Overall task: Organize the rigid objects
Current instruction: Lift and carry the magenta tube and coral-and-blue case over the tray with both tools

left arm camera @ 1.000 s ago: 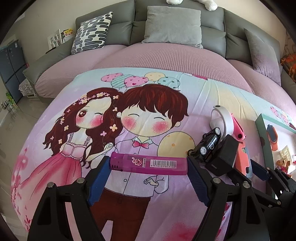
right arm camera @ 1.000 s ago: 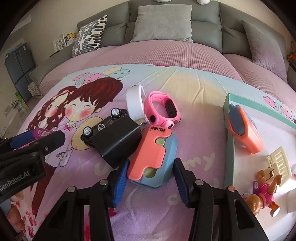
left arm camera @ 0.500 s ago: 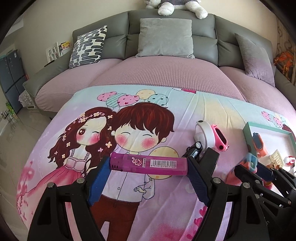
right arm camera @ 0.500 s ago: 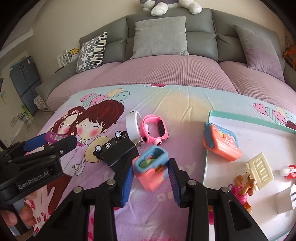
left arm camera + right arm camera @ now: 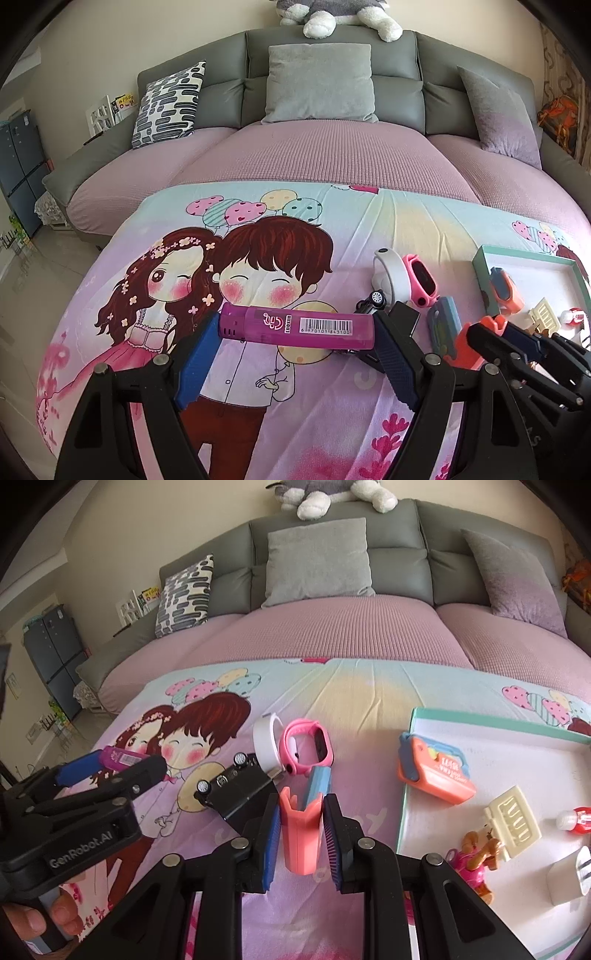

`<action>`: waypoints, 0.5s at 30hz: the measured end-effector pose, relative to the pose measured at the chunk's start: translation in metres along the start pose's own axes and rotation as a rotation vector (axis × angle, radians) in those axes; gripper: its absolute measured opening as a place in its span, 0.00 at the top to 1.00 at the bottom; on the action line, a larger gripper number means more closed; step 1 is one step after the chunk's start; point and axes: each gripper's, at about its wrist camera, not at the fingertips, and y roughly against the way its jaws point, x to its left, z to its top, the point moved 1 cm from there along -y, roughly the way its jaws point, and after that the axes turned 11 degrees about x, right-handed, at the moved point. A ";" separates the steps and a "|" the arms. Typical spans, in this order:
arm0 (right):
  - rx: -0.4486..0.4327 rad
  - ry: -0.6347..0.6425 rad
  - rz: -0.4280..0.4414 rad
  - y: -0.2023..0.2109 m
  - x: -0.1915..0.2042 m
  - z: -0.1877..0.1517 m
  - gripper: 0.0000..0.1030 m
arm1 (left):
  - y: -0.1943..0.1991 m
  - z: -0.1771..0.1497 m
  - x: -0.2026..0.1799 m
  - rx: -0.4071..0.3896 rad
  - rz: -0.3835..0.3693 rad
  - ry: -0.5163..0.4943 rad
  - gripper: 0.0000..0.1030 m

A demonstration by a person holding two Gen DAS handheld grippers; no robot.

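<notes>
Both claws carry loads: left claw (image 5: 295, 332) clamps the purple lighter (image 5: 295, 328), right claw (image 5: 301, 834) the coral case (image 5: 300, 832); next, the tray (image 5: 406, 775) at three o'clock.

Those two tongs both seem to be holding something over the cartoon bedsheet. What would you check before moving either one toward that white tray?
1. Left tongs grip the purple lighter by both ends: ok.
2. Right tongs clamp the coral-and-blue toy: ok.
3. Toy lifted clear of the black charger and pink watch: cannot tell.
4. Bare space in the white tray behind the orange toy: ok.
5. Lighter level in the grip: ok, roughly horizontal.
</notes>
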 end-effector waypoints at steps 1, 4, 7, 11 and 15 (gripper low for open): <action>-0.010 0.001 0.004 0.004 0.000 0.000 0.76 | 0.001 0.000 0.000 -0.004 0.000 0.000 0.20; -0.031 -0.003 0.014 0.012 -0.001 0.002 0.76 | 0.005 0.001 0.000 -0.012 -0.005 0.009 0.21; -0.065 -0.014 0.028 0.025 -0.003 0.004 0.76 | 0.011 0.002 -0.001 -0.028 -0.011 0.013 0.21; -0.142 -0.026 0.052 0.049 -0.008 0.007 0.77 | 0.019 0.004 -0.004 -0.048 -0.023 0.011 0.21; -0.205 -0.039 0.058 0.070 -0.013 0.010 0.77 | 0.026 0.005 -0.013 -0.062 -0.025 -0.004 0.21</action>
